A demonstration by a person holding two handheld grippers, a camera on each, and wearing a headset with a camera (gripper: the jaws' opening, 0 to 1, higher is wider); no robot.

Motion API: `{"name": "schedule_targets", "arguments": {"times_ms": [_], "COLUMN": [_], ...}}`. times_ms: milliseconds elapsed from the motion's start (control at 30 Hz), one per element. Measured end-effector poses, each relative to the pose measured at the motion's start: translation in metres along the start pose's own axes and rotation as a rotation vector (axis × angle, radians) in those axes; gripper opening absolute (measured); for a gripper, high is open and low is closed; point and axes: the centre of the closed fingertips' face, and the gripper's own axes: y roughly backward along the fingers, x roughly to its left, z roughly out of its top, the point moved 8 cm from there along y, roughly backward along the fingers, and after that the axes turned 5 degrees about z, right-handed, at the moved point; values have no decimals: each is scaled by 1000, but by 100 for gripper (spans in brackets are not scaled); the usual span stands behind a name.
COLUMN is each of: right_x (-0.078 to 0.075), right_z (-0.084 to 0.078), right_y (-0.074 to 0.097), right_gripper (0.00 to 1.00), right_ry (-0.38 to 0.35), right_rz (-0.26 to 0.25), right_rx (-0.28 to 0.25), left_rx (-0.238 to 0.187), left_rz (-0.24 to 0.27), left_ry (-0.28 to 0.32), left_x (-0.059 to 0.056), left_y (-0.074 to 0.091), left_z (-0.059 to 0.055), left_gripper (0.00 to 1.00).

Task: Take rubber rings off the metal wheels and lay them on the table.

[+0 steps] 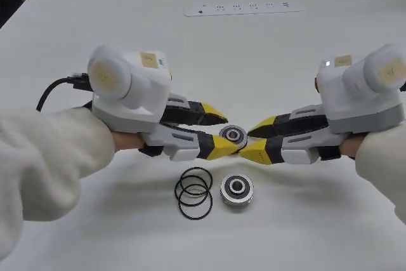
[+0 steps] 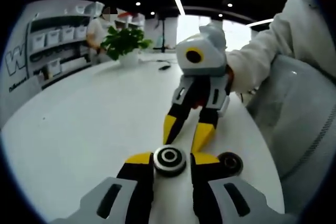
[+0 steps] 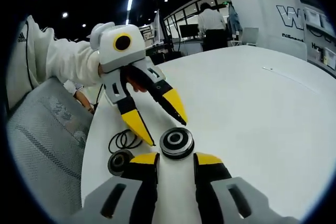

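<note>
A metal wheel (image 1: 233, 135) with a black rubber rim hangs above the table between two sets of yellow-tipped jaws. My left gripper (image 1: 230, 134) comes in from the left and is shut on the wheel (image 2: 169, 160), one jaw on each side. Facing it from the right, my right gripper (image 1: 247, 142) stands open, its tips right at the wheel's (image 3: 177, 142) edge. A second wheel (image 1: 236, 190) lies flat on the table just below. Three loose black rubber rings (image 1: 193, 192) lie overlapped to its left.
A white power strip (image 1: 244, 9) lies at the far side of the white table (image 1: 304, 220). A black cable (image 1: 54, 90) trails from the left gripper. A potted plant (image 2: 125, 43) stands farther off, and people stand in the background.
</note>
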Motion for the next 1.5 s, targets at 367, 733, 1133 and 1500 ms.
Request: {"name": "schedule_targets", "arguments": {"times_ms": [367, 733, 1133, 1500], "right_x": [-1, -3, -4, -6], "right_z": [-1, -1, -1, -5], "right_y": [-1, -1, 0, 3], "right_gripper": [20, 15, 1, 0], "right_ry": [18, 54, 102, -105], "right_rz": [-7, -11, -26, -19], "right_rx": [7, 15, 35, 2], "left_rx": [12, 19, 20, 22], "left_rz": [1, -4, -2, -8], "left_ry": [-9, -14, -12, -32], "left_x": [3, 3, 0, -4], "left_y": [-7, -10, -7, -5], "left_z": [-3, -3, -3, -3], "left_gripper": [15, 14, 14, 14]}}
